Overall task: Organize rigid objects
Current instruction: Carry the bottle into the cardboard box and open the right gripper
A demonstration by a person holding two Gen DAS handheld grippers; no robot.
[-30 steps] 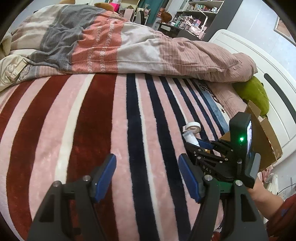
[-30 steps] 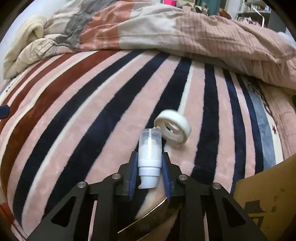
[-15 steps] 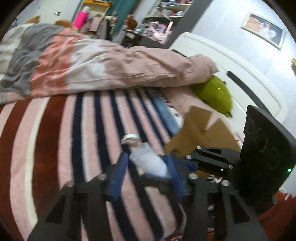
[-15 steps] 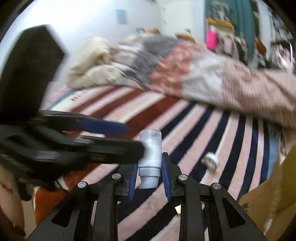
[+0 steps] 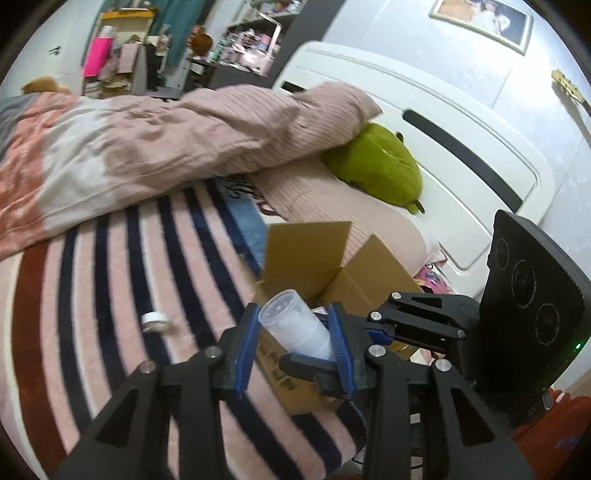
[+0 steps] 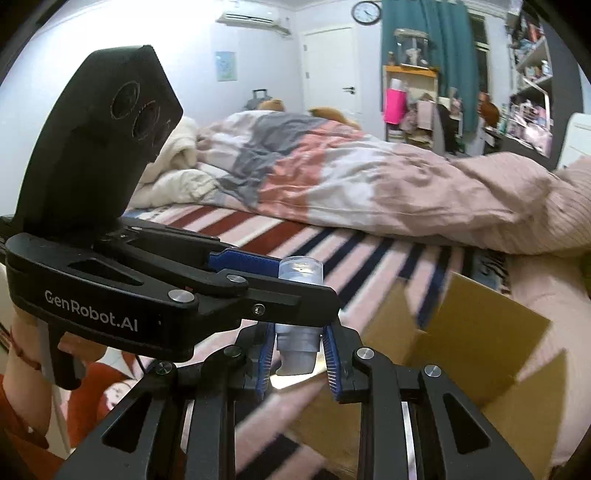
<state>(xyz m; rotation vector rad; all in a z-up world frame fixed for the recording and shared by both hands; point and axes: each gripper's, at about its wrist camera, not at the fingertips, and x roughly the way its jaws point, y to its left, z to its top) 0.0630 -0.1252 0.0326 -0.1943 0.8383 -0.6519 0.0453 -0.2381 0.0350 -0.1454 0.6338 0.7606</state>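
Bottle gripped from both sides above the bed.
The clear bottle [image 5: 295, 328] was pinched by closing left gripper [image 5: 295, 339] and right gripper [image 6: 297, 354] jaws, near the cardboard box [image 5: 354, 273].

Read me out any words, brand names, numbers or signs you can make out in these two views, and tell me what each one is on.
"GenRobot.AI": white letters on the side of the left gripper body.
Wall clock: face too small to read.
Cardboard box: dark print on its side, too blurred.
Blanket edge: lettering partly hidden, unreadable.
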